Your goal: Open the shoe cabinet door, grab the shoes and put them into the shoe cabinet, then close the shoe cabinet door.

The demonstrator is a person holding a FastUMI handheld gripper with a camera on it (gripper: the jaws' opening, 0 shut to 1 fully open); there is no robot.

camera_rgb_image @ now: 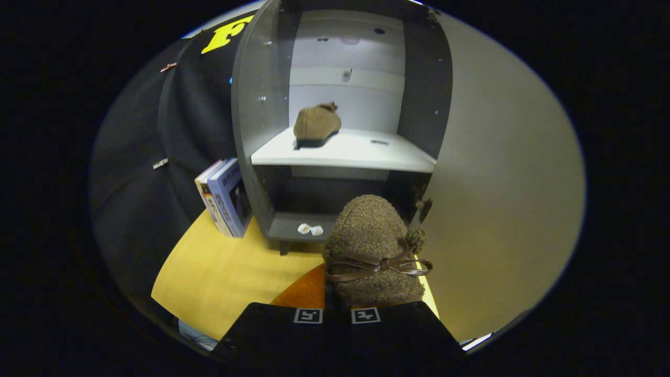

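Low in the centre of the frame, the gripper [337, 314] has its two fingers drawn close together, and a fuzzy brown shoe [372, 250] sits clamped between them at its heel end. Its long axis runs straight away from the fingers, toe up-frame toward the cabinet, top facing the camera. A dark brown ribbon bow [384, 265] lies across the top of the shoe, with a small pom-pom [416, 238] at its right side.

Ahead, filling the upper centre, stands the shoe cabinet [251, 104], open, grey walls and pale interior. On its white middle shelf [361, 152], toward the left, rests a second brown shoe [315, 124]; its long axis slants across the shelf, one end toward the front left, the other toward the back right. Which end is the toe I cannot tell.

The open door [502, 173] sweeps down the right side of the frame, a broad pale panel. On the cabinet's bottom shelf lie two small white packets [310, 229]. Left of the cabinet, a few books [225, 196] lean upright on the yellow wooden table [225, 272].
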